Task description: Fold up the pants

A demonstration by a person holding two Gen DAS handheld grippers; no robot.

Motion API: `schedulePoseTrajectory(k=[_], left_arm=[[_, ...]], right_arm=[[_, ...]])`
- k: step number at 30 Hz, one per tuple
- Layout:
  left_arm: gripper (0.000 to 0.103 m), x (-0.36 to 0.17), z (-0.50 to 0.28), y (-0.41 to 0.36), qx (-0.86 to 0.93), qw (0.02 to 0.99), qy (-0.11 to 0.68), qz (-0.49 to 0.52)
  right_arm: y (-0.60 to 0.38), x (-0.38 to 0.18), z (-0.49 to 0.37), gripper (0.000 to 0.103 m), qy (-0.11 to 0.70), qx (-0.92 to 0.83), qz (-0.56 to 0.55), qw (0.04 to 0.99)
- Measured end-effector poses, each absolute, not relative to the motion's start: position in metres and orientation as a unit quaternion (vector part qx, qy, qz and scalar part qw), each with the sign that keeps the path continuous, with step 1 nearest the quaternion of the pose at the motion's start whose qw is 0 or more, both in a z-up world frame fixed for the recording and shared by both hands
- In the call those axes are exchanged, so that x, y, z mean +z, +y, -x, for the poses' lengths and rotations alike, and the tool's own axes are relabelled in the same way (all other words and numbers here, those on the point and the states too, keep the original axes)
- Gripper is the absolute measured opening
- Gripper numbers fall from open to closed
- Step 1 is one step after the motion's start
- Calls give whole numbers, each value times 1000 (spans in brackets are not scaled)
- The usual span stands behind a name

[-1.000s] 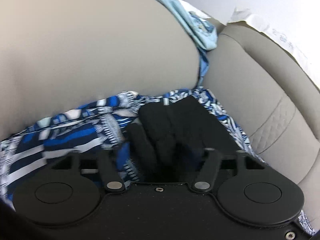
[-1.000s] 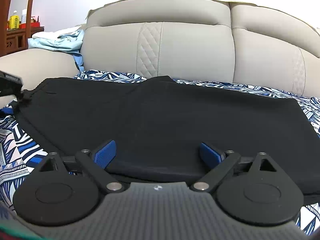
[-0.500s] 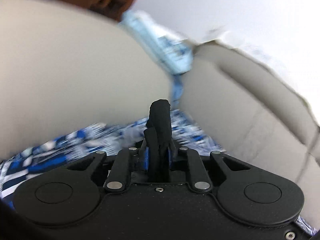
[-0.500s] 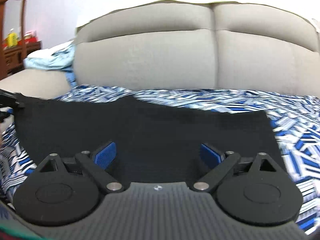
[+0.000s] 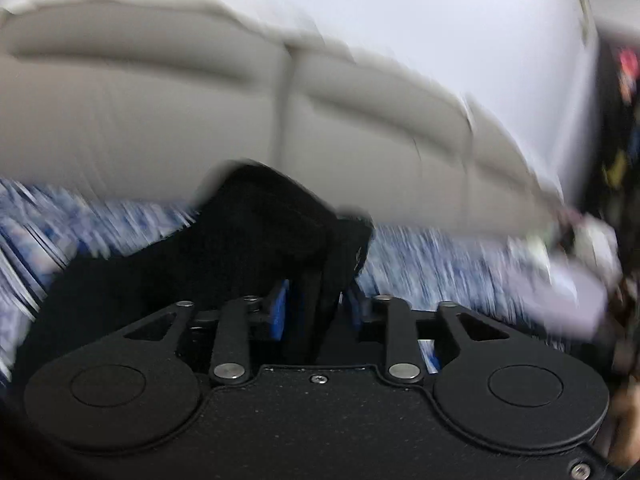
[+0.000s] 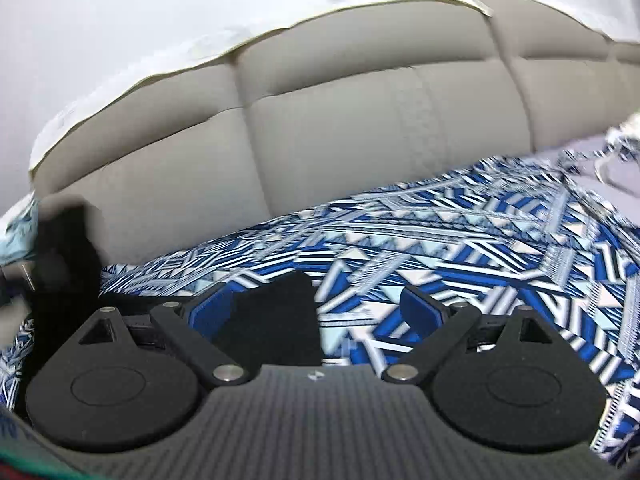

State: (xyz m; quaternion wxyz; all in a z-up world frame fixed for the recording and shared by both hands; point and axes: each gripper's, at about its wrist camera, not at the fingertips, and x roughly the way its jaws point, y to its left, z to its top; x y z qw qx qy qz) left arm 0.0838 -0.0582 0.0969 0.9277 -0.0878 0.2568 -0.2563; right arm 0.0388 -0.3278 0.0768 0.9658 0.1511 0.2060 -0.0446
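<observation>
The black pants (image 5: 256, 240) hang bunched from my left gripper (image 5: 316, 304), which is shut on a thick fold of them and holds it above the blue patterned sheet (image 5: 432, 264); this view is blurred by motion. In the right wrist view my right gripper (image 6: 320, 308) is open, low over the sheet (image 6: 460, 248), with a corner of the black pants (image 6: 272, 320) lying between its blue pads (image 6: 420, 308). More black cloth (image 6: 64, 264) rises at the far left.
The grey sofa backrest (image 6: 340, 132) runs behind the sheet. A light grey garment (image 5: 576, 292) lies at the right end of the seat, and light blue cloth (image 6: 12, 236) sits at the far left edge.
My left gripper closed on the pants, lifted them and swung right along the sofa. My right gripper, still open, moved right, so only a corner of the pants lies under it.
</observation>
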Motion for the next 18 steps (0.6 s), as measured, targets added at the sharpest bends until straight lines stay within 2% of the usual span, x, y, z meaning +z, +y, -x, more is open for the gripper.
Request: schedulePoseTrajectory(k=[3, 6, 10, 15, 18], left_arm=[[54, 73, -76, -70, -274, 910, 298, 91], [56, 64, -61, -61, -286, 898, 320, 101], [56, 70, -53, -27, -247, 911, 303, 129], [45, 67, -64, 17, -127, 943, 286, 111], [42, 48, -68, 34, -76, 946, 301, 89]], right_arm=[[-342, 67, -36, 97, 215, -36, -175, 960], [-342, 55, -37, 97, 225, -19, -175, 958], [-319, 54, -47, 97, 230, 26, -155, 961], [-279, 45, -76, 97, 259, 71, -120, 956], [-259, 31, -93, 91, 295, 68, -107, 947]])
